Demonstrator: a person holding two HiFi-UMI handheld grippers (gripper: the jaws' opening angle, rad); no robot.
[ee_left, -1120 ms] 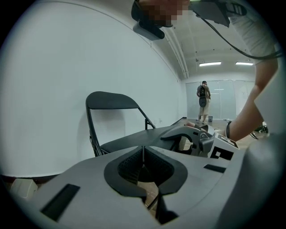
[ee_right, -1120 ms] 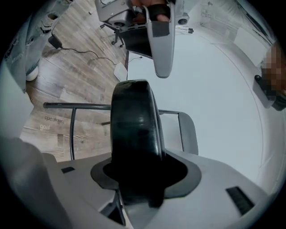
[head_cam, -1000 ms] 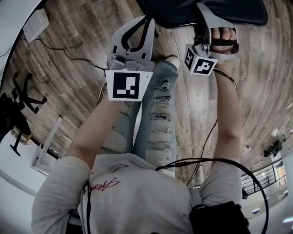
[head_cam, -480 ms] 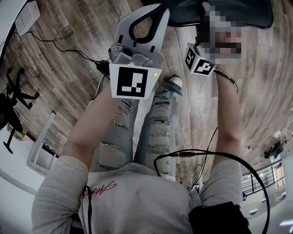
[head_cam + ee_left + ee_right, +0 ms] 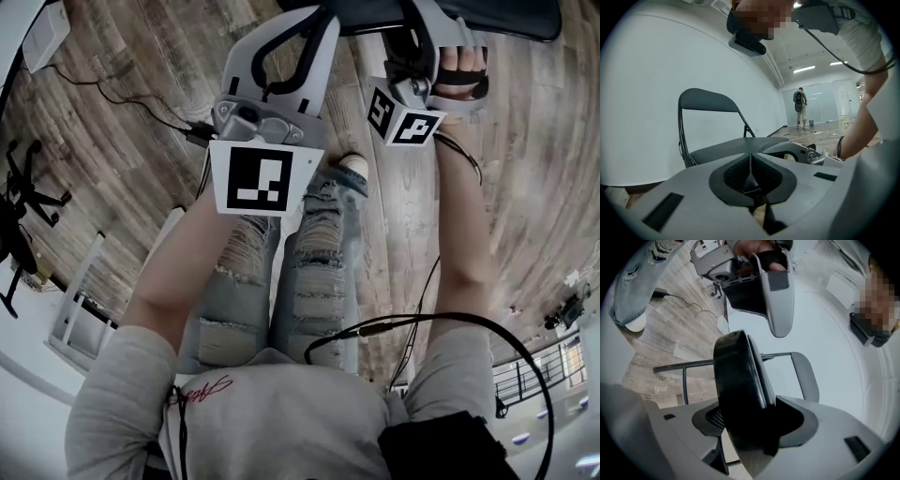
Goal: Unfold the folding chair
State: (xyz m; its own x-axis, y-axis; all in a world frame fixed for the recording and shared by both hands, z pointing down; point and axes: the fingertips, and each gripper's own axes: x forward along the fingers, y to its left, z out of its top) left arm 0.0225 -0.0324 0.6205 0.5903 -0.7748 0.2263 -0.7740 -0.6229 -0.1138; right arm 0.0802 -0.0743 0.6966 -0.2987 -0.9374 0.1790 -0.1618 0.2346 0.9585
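Since a second ago, the head view shows the left gripper reaching a little farther toward the folding chair. The dark seat has slid up to the picture's top edge. The right gripper's jaws have just been opening, with the seat's edge between them.

On the left, the left gripper's jaws are closed flat on each other with nothing between them. It hovers on the near side of the chair and touches nothing that I can see. It seems to stay clenched because it has no grasp to make here, only to stand by or nudge. Beyond it the chair stands on the wooden floor by the white wall. Its backrest is upright and the seat lies about level, which reads as already unfolded.

On the right, the right gripper is rolled onto its side, so one jaw lies over and one under the seat's thick rounded edge. The jaws stand wide apart and the pads do not look pressed on, so the edge is straddled rather than clamped. That edge is the natural handle for swinging a seat down, and I judge this hand is letting go of it. What remains is drawing the gripper back clear without dragging the chair.
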